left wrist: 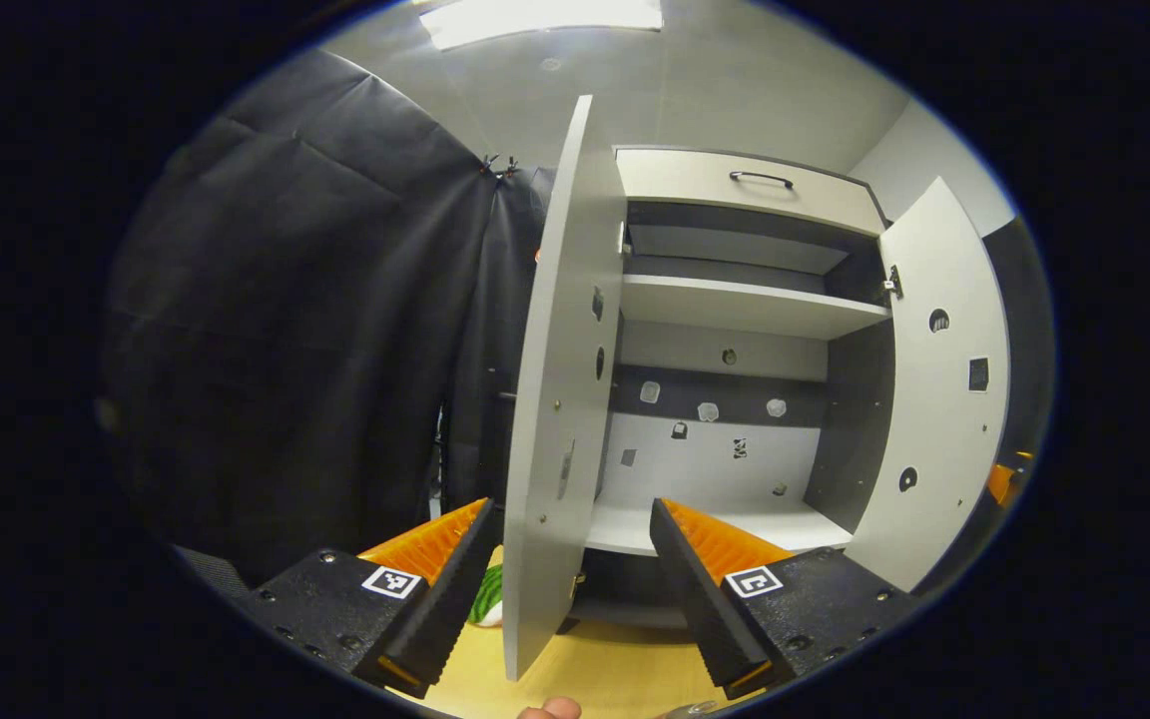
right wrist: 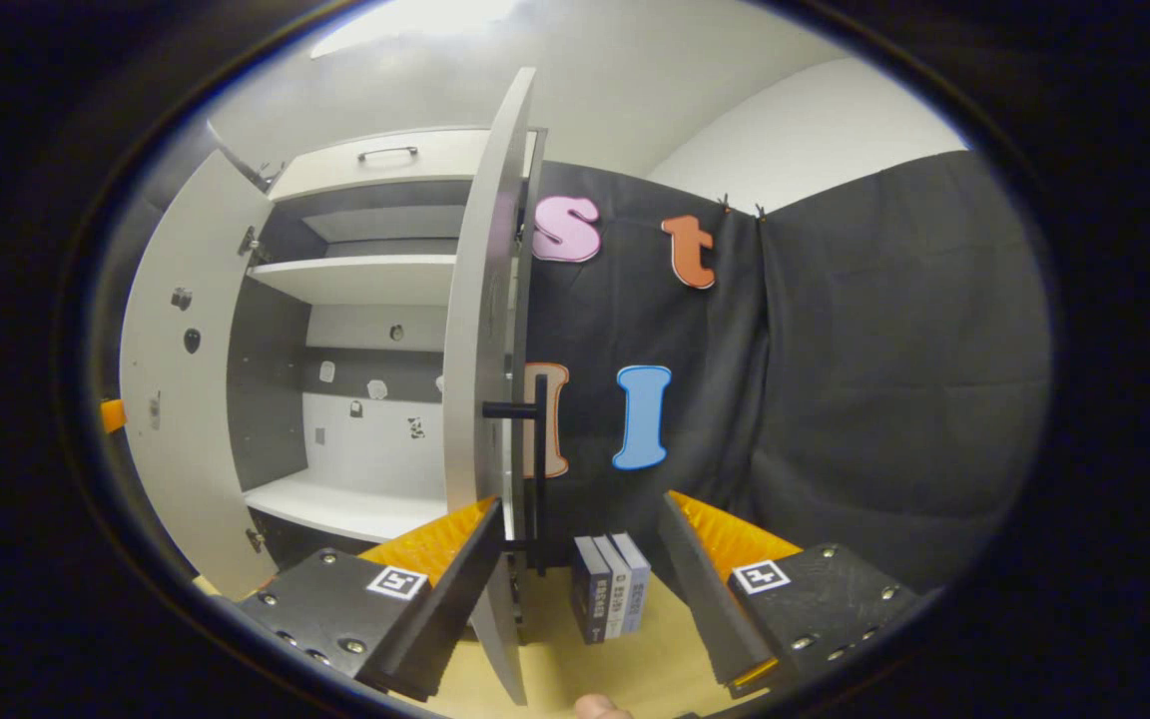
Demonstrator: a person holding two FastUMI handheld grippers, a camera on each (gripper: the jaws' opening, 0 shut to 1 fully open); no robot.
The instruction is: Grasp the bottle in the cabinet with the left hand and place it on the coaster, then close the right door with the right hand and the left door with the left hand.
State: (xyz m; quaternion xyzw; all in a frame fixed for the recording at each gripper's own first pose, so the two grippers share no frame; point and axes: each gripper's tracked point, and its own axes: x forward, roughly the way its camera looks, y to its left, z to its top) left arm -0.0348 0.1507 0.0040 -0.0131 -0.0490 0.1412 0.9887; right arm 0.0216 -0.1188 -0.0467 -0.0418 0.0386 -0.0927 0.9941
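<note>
The cabinet (left wrist: 735,300) stands with both doors swung out. In the left gripper view the left door (left wrist: 555,399) is edge-on, and my left gripper (left wrist: 570,514) is open, its fingers on either side of that edge without pressing it. The right door (left wrist: 939,399) hangs open at the far right. In the right gripper view the right door (right wrist: 480,379) is edge-on, with its black handle (right wrist: 538,469) facing the cloth. My right gripper (right wrist: 580,504) is open just right of that door, with its left finger (right wrist: 455,569) close to the door's lower edge.
Three small books (right wrist: 610,594) stand on the wooden tabletop (right wrist: 555,659) between my right fingers. A green striped thing (left wrist: 487,596) lies on the tabletop left of the left door. Black cloth walls flank the cabinet. A fingertip (left wrist: 550,709) shows at the bottom edge.
</note>
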